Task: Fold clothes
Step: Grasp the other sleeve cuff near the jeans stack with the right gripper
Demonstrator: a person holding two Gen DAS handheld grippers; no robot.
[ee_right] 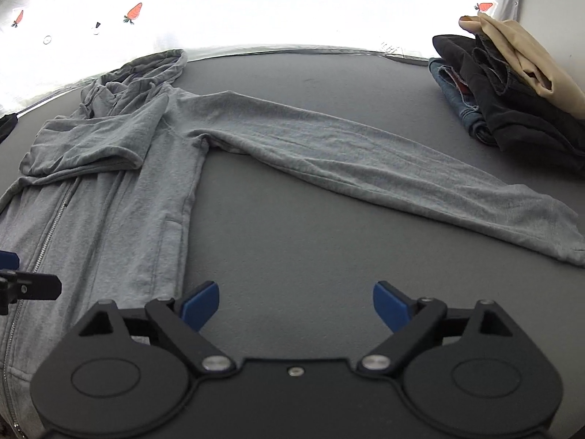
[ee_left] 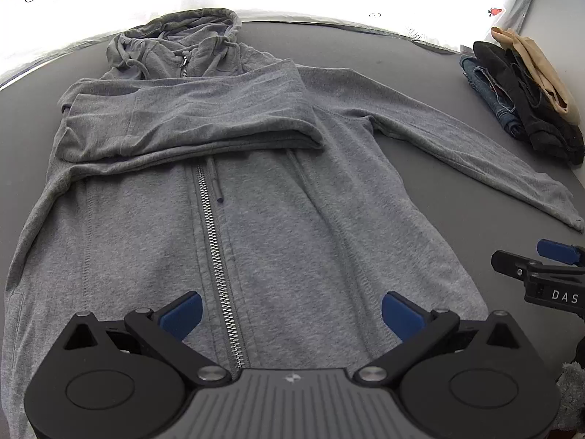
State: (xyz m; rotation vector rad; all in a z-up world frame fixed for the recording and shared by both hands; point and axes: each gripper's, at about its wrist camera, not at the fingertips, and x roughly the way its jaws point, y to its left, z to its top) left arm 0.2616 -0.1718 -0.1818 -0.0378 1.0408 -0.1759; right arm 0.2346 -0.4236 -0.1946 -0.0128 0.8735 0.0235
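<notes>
A grey zip hoodie (ee_left: pixel 278 226) lies flat, front up, on a dark grey table (ee_right: pixel 292 226), hood at the far end. Its left sleeve (ee_left: pixel 190 117) is folded across the chest. Its right sleeve (ee_right: pixel 365 161) stretches out straight to the right, cuff (ee_right: pixel 563 241) near the right edge. My left gripper (ee_left: pixel 291 314) is open and empty, above the lower zipper. My right gripper (ee_right: pixel 296 305) is open and empty over bare table, right of the hoodie's body and in front of the outstretched sleeve. The right gripper's tip also shows in the left wrist view (ee_left: pixel 537 259).
A pile of clothes (ee_right: pixel 512 87) in black, denim blue and tan sits at the far right of the table; it also shows in the left wrist view (ee_left: pixel 526 95). A white sheet with carrot prints (ee_right: pixel 133 12) lies beyond the table's far edge.
</notes>
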